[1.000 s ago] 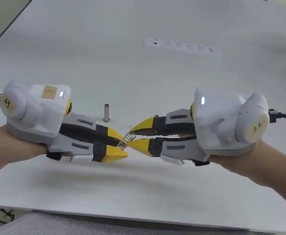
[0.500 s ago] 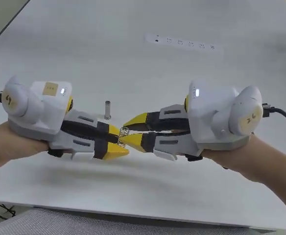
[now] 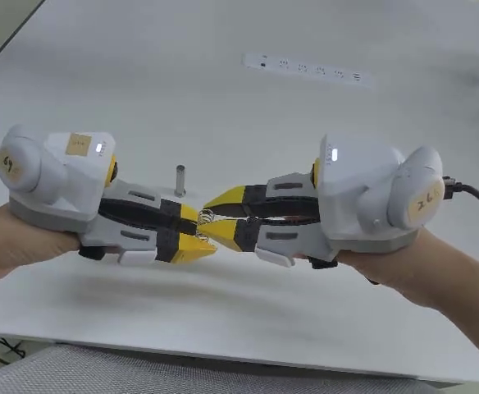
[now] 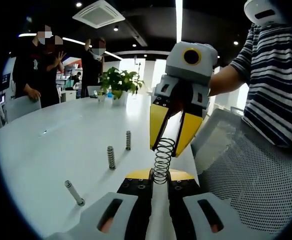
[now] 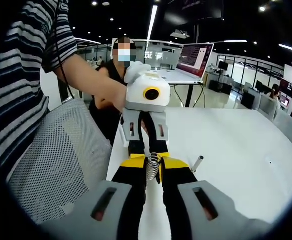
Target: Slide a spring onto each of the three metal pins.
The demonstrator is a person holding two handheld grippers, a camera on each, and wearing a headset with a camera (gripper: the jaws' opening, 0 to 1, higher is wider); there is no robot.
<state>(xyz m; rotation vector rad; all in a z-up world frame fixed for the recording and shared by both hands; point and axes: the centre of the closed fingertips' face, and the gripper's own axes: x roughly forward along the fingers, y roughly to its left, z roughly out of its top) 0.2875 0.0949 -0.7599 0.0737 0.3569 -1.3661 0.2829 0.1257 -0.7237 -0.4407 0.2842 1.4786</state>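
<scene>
Spring gripped by left hand-held gripper and right hand-held gripper.

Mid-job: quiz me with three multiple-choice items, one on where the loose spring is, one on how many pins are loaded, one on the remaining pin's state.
1. Where is the loose spring?
A. Lying untouched.
B. Slid onto a pin.
C. Between the tong tips of the left gripper and right gripper.

2. How many pins carry a spring?
A. None.
B. Two.
C. Three.

3. The third pin is:
A. bare.
B. gripped in tongs.
C. carrying a spring.

Answers:
1 C, it spans both tips in the left gripper view.
2 B, the nearer loaded pin and farther loaded pin each wear a coil.
3 A, its shaft shows no coil.
</scene>
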